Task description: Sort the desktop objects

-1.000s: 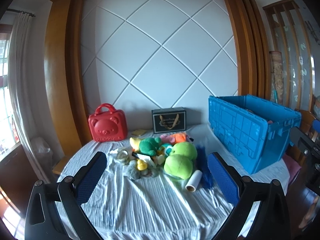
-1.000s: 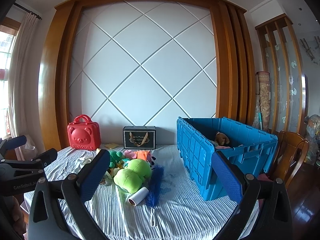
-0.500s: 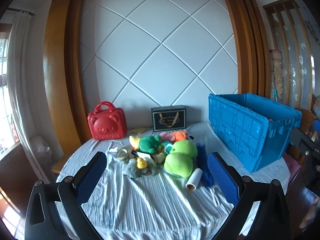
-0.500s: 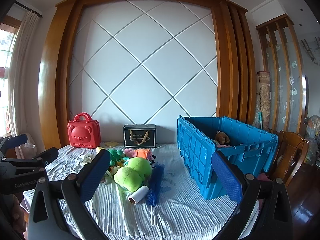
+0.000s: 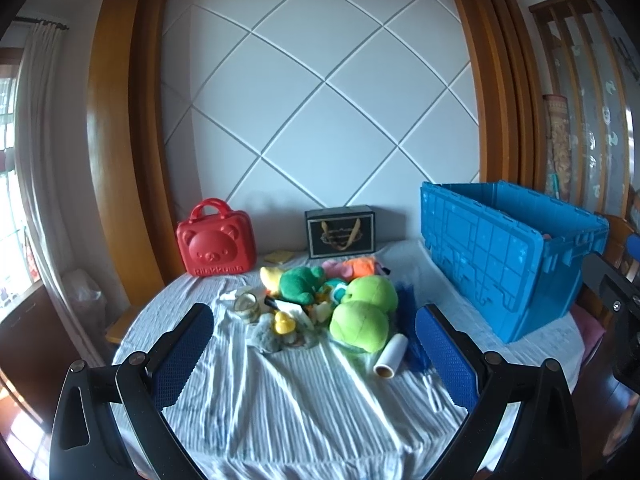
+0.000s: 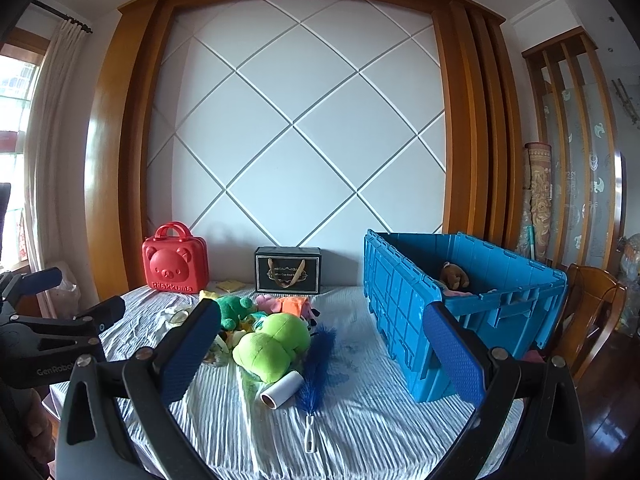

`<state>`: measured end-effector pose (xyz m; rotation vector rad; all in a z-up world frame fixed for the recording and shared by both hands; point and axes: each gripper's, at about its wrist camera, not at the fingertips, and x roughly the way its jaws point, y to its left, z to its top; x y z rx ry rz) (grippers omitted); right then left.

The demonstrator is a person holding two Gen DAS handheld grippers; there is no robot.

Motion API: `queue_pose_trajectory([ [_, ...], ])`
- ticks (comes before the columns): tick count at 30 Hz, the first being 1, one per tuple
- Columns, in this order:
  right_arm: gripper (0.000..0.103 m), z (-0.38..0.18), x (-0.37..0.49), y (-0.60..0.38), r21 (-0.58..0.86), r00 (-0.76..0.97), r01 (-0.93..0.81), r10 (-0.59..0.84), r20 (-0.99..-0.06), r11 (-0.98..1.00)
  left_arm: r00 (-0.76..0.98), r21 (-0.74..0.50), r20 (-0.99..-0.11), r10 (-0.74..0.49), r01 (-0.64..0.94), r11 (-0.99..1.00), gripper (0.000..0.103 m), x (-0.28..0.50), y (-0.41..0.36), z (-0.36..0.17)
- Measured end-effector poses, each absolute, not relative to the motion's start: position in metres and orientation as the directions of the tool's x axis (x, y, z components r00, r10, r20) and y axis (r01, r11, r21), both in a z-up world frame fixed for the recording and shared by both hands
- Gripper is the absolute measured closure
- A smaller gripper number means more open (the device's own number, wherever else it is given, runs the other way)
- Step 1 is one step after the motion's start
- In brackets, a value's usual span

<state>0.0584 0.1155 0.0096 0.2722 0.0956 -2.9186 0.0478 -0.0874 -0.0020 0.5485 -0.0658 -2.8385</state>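
Observation:
A heap of toys lies mid-table: a light green plush (image 5: 362, 316) (image 6: 272, 344), a dark green plush (image 5: 300, 285) (image 6: 232, 308), a yellow duck (image 5: 283, 323), a tape roll (image 5: 247, 307), a white roll (image 5: 391, 356) (image 6: 282, 390) and a blue feather duster (image 6: 318, 364). The blue crate (image 5: 504, 248) (image 6: 404, 312) stands on the right with a brown teddy (image 6: 454, 274) inside. My left gripper (image 5: 314, 350) hangs open in front of the heap, holding nothing. My right gripper (image 6: 320, 354) is open too, short of the heap and crate.
A red bear case (image 5: 216, 242) (image 6: 174, 262) and a black gift box (image 5: 340, 231) (image 6: 287, 276) stand against the back wall. A wooden chair (image 6: 592, 312) is right of the crate. The striped tablecloth (image 5: 288, 408) covers the round table.
Both views have tilted slightly; the grippers stay open and no object on the table has moved.

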Motion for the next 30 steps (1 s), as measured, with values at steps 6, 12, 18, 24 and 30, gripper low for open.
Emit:
queue_pose_trajectory([
  [6,0.0,0.009,0.054,0.117,-0.045,-0.958,0.225,-0.213,-0.191,-0.973,-0.884,0.106,-0.376,-0.277,0.256,-0.961,0.001,0.039,-0.092,-0.012],
  [12,0.0,0.002,0.043,0.121,-0.018,-0.945,0.267,-0.259,-0.198,-0.963,-0.869,0.122,-0.391,-0.304,0.278,-0.953,0.001,0.03,-0.098,-0.023],
  [18,0.0,-0.035,-0.008,0.123,0.008,-0.898,0.305,-0.29,-0.331,-0.952,-0.823,0.147,-0.436,-0.363,0.333,-0.931,0.001,0.011,-0.115,-0.05],
  [24,0.0,-0.076,-0.075,0.108,0.036,-0.846,0.339,-0.321,-0.425,-0.94,-0.758,0.157,-0.515,-0.4,0.375,-0.914,0.001,-0.027,-0.144,-0.098],
  [30,0.0,-0.125,-0.162,0.034,0.022,-0.713,0.422,-0.347,-0.61,-0.906,-0.731,0.16,-0.562,-0.387,0.363,-0.918,0.001,-0.085,-0.184,-0.13],
])
